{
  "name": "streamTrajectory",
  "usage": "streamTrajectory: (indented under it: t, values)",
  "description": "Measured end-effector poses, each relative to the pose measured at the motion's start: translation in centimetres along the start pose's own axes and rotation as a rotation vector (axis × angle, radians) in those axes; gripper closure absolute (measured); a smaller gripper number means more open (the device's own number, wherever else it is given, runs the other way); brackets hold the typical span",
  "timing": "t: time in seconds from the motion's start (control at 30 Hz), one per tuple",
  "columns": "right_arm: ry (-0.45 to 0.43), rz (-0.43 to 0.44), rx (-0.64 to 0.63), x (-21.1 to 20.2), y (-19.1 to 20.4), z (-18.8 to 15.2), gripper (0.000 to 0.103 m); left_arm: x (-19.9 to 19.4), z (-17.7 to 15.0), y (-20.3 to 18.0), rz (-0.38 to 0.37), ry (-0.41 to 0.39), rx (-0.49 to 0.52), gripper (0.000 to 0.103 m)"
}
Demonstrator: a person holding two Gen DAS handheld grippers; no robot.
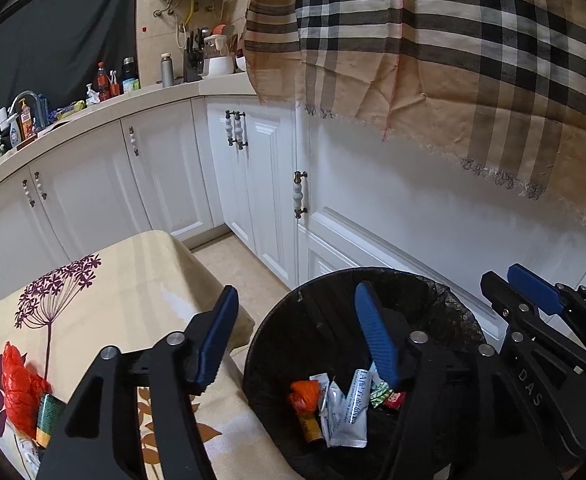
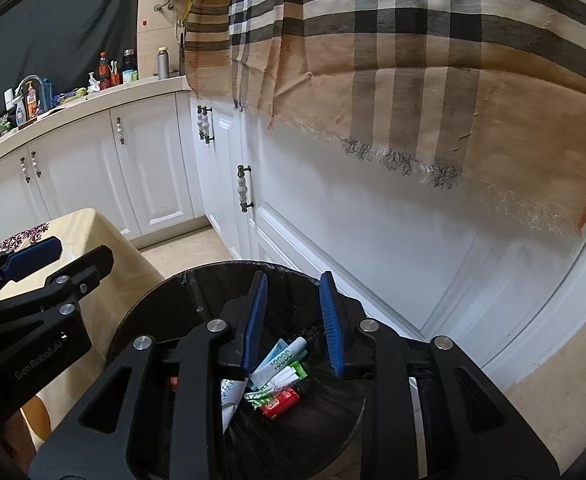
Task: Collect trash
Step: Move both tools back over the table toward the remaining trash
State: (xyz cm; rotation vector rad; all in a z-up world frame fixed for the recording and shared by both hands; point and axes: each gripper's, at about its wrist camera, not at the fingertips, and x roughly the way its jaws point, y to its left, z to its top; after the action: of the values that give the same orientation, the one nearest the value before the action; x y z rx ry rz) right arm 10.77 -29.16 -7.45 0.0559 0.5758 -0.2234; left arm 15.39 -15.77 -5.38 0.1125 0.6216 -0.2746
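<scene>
- Left tool (image 1: 295, 330), black frame with blue ribbed pads, released: jaws spread wide, nothing between the pads; one pad over the edge of the worktop, the other over the bin.
- Right tool (image 2: 293, 324), same black-and-blue build, also released: narrower gap, pads not pressing on anything, hanging above the bin mouth.
- No earlier picture to compare; both tools empty-handed here.
- Round black trash bin with black plastic liner (image 1: 459, 308) on the floor, just beside the worktop corner, close to the white cabinet doors (image 1: 261, 184).
- Trash inside the bin, at the bottom: crumpled orange plastic wrapper (image 1: 304, 396), white sachet with blue print (image 1: 351, 414), small green-and-white packet (image 1: 379, 394), red wrapper (image 2: 279, 402), light blue-and-white packet (image 2: 281, 358).
- Cream cloth-covered worktop with purple flower print (image 1: 133, 280) left of the bin.
- Still on the worktop, near its left edge in the left wrist view: crumpled red-orange plastic bag (image 1: 19, 392), touching a green-and-yellow cylindrical wrapper (image 1: 49, 420) just beside it.
- Beige plaid cloth with black and white stripes, fringed edge (image 1: 453, 60), hanging over the upper right of both views, above the cabinets.
- Pale kitchen counter (image 1: 161, 92) at the back with bottles, a tap and a knife block; too small to detail.
- Right tool also visible at the right edge of the left wrist view, left tool at the left edge of the right wrist view; the two well apart, not touching.
</scene>
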Motion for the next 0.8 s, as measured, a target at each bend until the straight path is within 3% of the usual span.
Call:
streamTrajectory:
  t: [0.17,0.43,0.8]
  values:
    - [0.003,0.003,0.011,-0.5,0.2,0.0,0.066,-0.7,-0.1,1.0,0.017,0.003,-0.022,0.033]
    - [0.001,0.063,0.005,-2.2,2.9,0.0,0.061,-3.8,-1.4,5.5,0.090,0.004,-0.075,0.029]
    - [0.043,0.260,-0.078,-4.8,12.7,-1.2,0.061,-10.5,-6.2,15.5,0.298,0.011,-0.178,0.028]
